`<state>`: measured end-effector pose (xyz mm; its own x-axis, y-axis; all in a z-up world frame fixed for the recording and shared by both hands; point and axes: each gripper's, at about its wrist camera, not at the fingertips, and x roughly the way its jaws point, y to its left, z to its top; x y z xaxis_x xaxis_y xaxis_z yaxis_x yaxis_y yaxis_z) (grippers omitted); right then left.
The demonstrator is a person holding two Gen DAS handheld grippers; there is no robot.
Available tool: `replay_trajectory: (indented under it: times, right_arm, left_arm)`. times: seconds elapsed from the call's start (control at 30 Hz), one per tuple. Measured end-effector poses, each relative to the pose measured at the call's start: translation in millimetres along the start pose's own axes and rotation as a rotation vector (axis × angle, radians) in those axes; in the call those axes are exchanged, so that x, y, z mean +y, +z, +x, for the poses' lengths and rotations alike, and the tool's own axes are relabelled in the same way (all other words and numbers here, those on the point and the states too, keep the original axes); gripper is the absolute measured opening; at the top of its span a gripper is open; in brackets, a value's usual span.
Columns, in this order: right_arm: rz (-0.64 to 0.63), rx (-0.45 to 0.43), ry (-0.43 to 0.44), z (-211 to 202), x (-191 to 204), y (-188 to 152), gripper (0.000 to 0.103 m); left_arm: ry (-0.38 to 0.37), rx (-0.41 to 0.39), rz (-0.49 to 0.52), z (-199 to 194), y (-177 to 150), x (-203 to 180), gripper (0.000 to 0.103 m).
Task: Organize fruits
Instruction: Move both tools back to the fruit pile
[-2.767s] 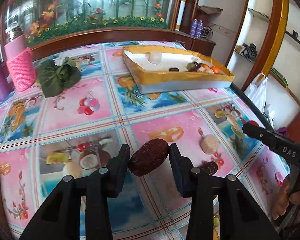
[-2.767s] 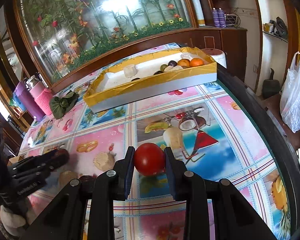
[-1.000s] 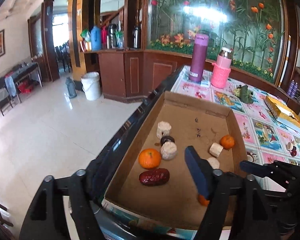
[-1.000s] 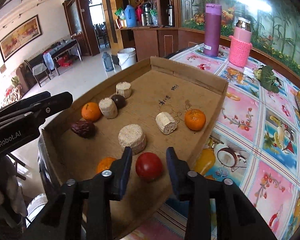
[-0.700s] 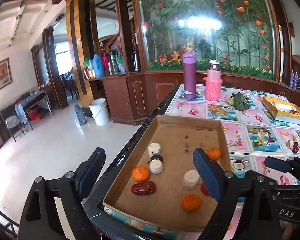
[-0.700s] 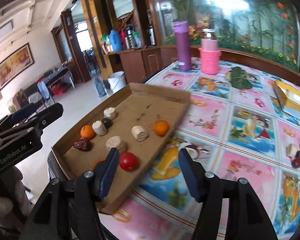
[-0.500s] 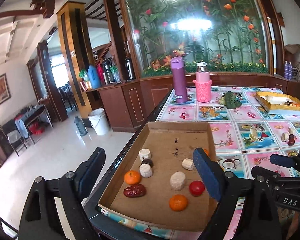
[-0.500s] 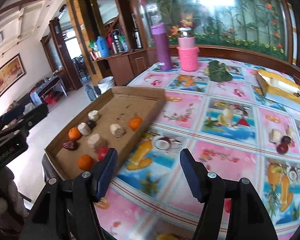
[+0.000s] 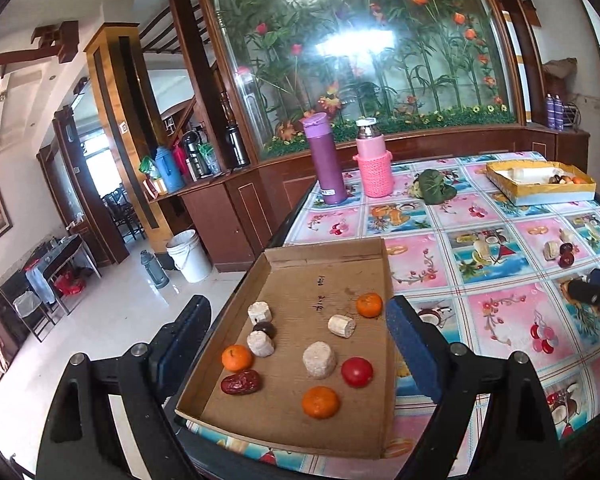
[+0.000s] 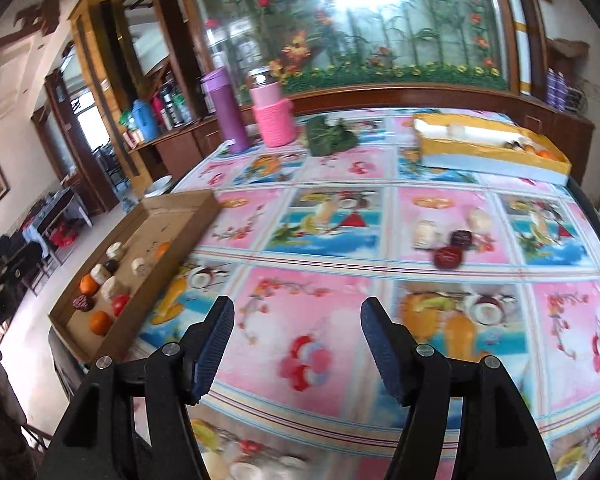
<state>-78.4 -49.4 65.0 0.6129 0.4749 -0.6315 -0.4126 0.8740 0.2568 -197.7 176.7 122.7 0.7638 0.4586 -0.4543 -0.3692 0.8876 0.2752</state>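
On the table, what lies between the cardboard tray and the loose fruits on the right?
Nothing: in the right wrist view, between the cardboard tray and the loose fruits only bare patterned tablecloth shows.

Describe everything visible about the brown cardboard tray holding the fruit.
The shallow brown cardboard tray is open-topped, with low folded walls and dark handwriting on its corrugated floor. It lies flat at the corner of the fruit-print tablecloth, its near end jutting past the table's edge. Inside sit three oranges, a red tomato, a dark red date, a dark round fruit and four pale cylindrical pieces, all apart from the walls.
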Motion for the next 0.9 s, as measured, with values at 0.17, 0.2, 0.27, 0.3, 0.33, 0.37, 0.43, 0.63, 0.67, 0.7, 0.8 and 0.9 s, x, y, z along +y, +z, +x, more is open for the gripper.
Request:
replay_trajectory:
  times: [0.17, 0.2, 0.27, 0.3, 0.33, 0.37, 0.43, 0.63, 0.67, 0.7, 0.8, 0.9]
  right_arm:
    - [0.114, -0.006, -0.046, -14, -50, -2, 0.07]
    - [0.127, -0.008, -0.055, -17, -57, -3, 0.07]
    - [0.147, -0.01, -0.075, -22, -71, -5, 0.07]
    - [0.15, -0.01, -0.086, -25, -76, -7, 0.07]
    - [0.151, -0.01, -0.1, -27, -81, -8, 0.07]
    - [0.151, -0.009, -0.114, -30, -86, -9, 0.07]
    - [0.154, -0.007, -0.14, -35, -98, -11, 0.07]
    - [0.19, -0.008, -0.244, -49, -141, -11, 0.07]
    - [0.193, -0.009, -0.258, -50, -146, -9, 0.07]
    - [0.197, -0.009, -0.267, -50, -151, -6, 0.07]
    - [0.196, 0.01, -0.251, -38, -157, 7, 0.07]
    - [0.159, 0.031, -0.22, -13, -152, 27, 0.07]
  left_arm:
    - [-0.043, 0.023, 0.016, 5, 0, -10, 0.089]
    - [-0.055, 0.029, 0.018, 6, 1, -12, 0.089]
    - [-0.075, 0.037, 0.017, 6, 0, -15, 0.089]
    - [-0.083, 0.04, 0.016, 6, 1, -17, 0.089]
    - [-0.088, 0.04, 0.016, 7, 1, -18, 0.089]
    - [-0.095, 0.042, 0.017, 7, 2, -20, 0.089]
    - [-0.118, 0.043, 0.013, 7, 4, -22, 0.089]
    - [-0.288, 0.093, -0.103, 20, 7, -29, 0.089]
    - [-0.344, 0.117, -0.128, 24, 6, -34, 0.089]
    - [-0.388, 0.139, -0.139, 29, 6, -40, 0.089]
    - [-0.446, 0.18, -0.124, 38, 4, -65, 0.089]
    - [-0.477, 0.187, -0.068, 40, 5, -94, 0.089]
